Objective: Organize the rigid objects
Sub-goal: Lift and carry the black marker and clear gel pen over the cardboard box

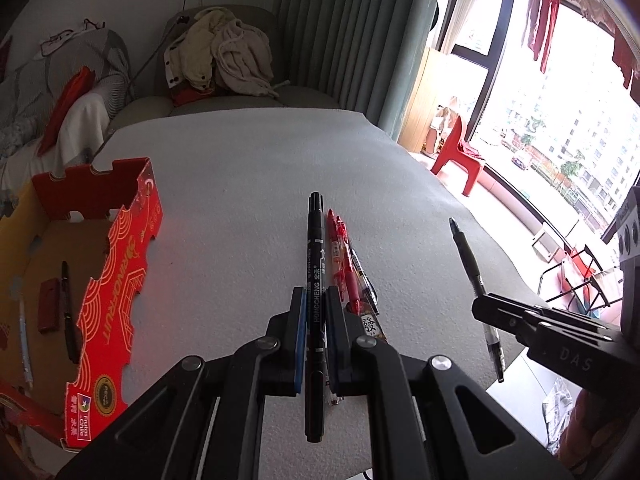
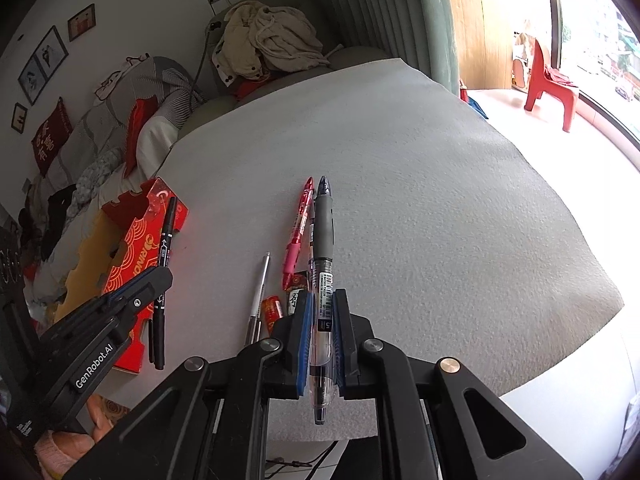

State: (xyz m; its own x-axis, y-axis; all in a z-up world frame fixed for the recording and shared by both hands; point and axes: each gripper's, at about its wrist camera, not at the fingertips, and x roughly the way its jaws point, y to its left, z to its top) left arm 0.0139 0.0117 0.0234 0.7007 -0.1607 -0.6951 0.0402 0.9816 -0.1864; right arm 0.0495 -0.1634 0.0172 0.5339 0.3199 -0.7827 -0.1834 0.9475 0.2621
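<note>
The left tongs point(image 1: 316, 312) are clamped on a black marker point(image 1: 315, 264), gripped about mid-barrel so that it lies along the fingers, tip forward and tail back under the wrist; a hold near the middle probably keeps it from tipping. The right tongs point(image 2: 322, 320) are closed the same way on a clear gel pen point(image 2: 322, 240) with a grey grip sleeve, nib end ahead. Both pens look lifted clear of the table point(image 1: 248, 168), each carried lengthwise, which should make them easy to lower flat.

To the left of the left tongs stands the red cardboard box point(image 1: 116, 264), its top open. A dark pen point(image 1: 68, 312), a small red block point(image 1: 49, 306) and a pale pen point(image 1: 24, 344) already lie on its floor, so it seems to be the collecting place.

Just right of the left tongs, on the table, a red pen point(image 1: 343, 256) and a further dark pen beside it wait unsorted. Left of the right tongs lie a silver pen point(image 2: 259, 292) and a small red packet point(image 2: 273, 309).
</note>
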